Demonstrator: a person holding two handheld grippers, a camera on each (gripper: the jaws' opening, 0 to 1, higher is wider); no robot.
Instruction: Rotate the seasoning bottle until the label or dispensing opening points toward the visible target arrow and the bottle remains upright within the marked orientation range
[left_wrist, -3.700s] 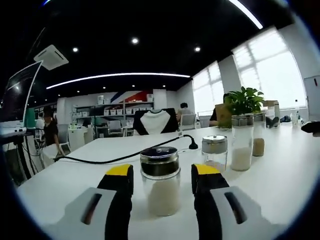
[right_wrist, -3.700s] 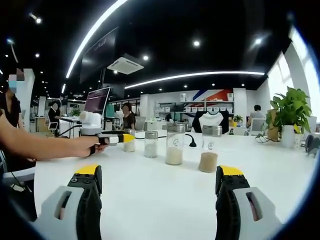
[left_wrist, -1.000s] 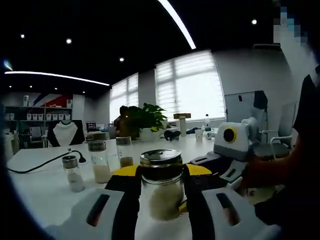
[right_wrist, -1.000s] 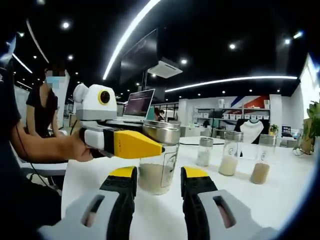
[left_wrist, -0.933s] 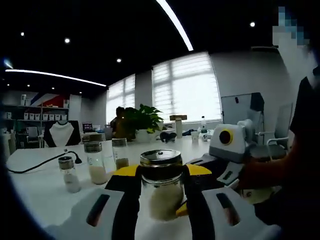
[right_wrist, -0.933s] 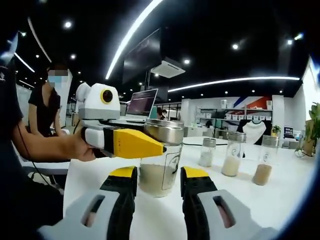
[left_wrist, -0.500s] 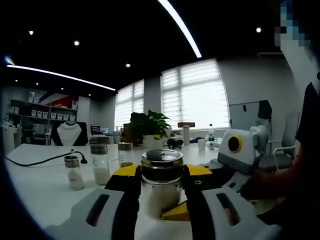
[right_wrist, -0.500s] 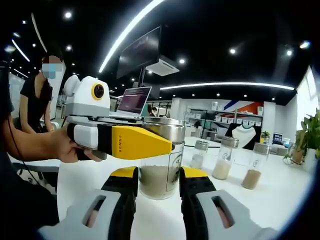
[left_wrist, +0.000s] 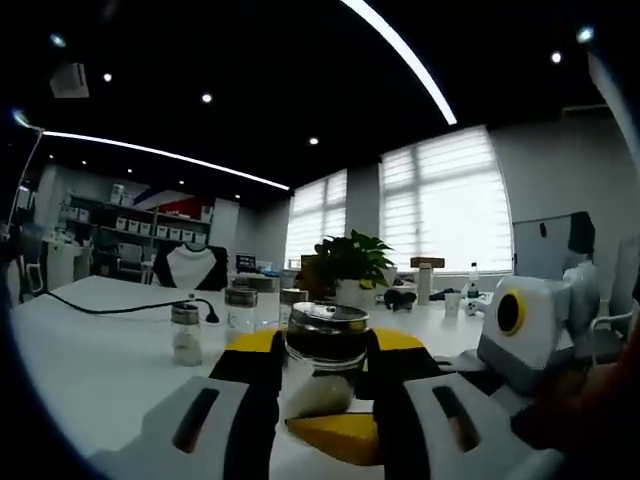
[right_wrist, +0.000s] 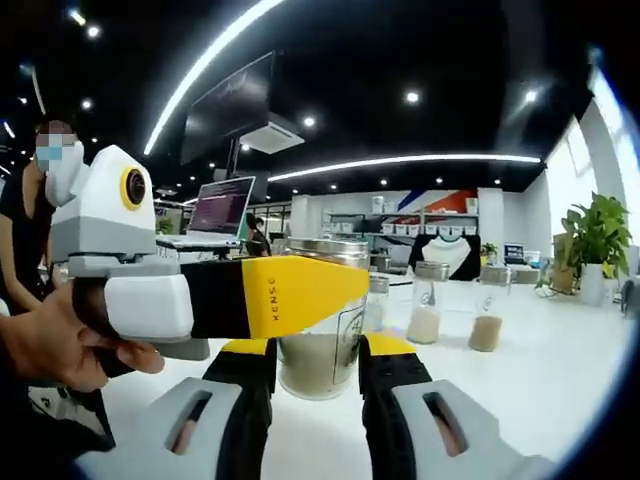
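Gripping seasoning bottle (right_wrist: 318, 330) with both: left gripper (left_wrist: 318, 360) and right gripper (right_wrist: 315, 365) closed on it. We risk tipping bottle on counter (right_wrist: 560, 380) if twists fight.

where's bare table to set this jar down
Bare white table lies right of the right gripper, in front of the two tall bottles. It is crowded at the seasoning bottle, where the left gripper crosses.
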